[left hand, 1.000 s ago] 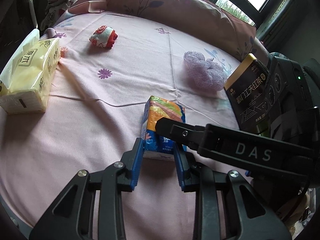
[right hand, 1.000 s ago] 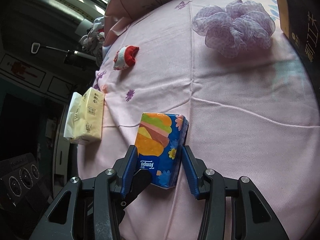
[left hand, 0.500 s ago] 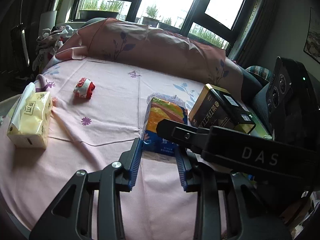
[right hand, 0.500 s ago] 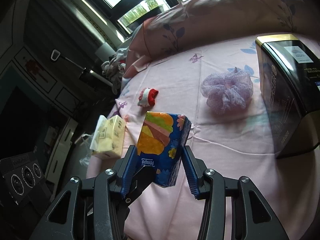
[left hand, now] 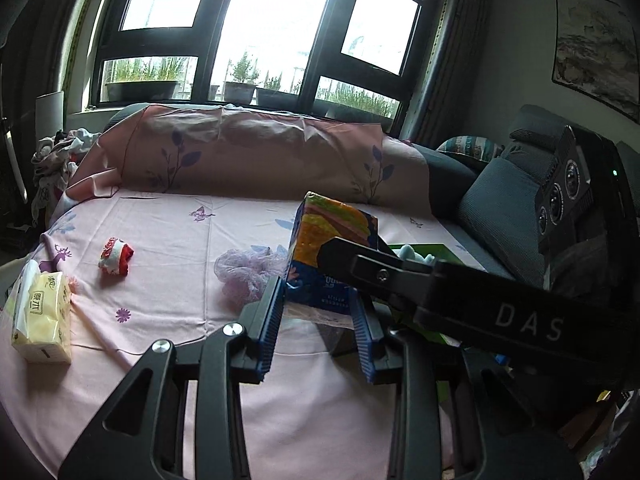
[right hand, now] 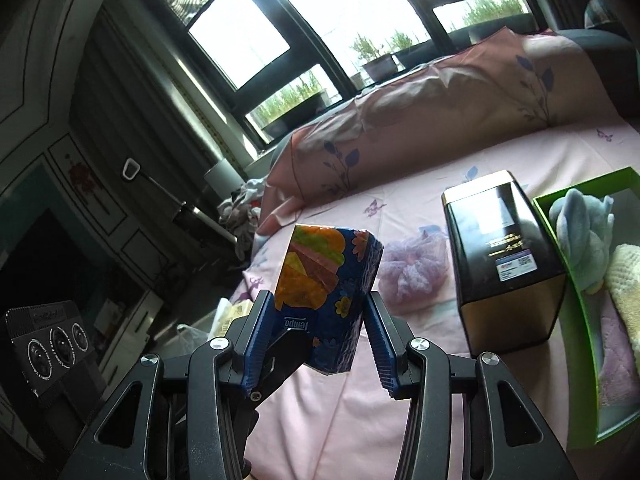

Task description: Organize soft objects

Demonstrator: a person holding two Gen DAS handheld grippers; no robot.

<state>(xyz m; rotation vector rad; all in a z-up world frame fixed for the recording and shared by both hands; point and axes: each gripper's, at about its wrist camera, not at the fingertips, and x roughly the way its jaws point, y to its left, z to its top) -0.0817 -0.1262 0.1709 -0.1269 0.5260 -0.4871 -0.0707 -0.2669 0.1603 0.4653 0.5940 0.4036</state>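
Tissue pack, the blue one with the bright striped front, is off the bed now and up in the air; a second ago it stood on the pink sheet. Both tools have hold of it. The right tool is clamped on its two sides, and the left tool is closed on its lower end from the other direction. One of the right tool's black fingers crosses in front of the pack in the left view, covering part of its face. With the lift, the window and the draped sofa back have come into sight, where earlier only the sheet showed.

Just behind the pack lies one lilac scrunchie, partly hidden by it. Right of that stands one dark tin with gold edges, upright on the bed. Beside the tin, at the right edge, is one green box, open, with a pale blue soft toy and a cream cloth inside. On the left side of the bed rest one yellow tissue pack near the edge and, farther in, one small red and white bundle. A heap of clothes sits beyond the far left corner.
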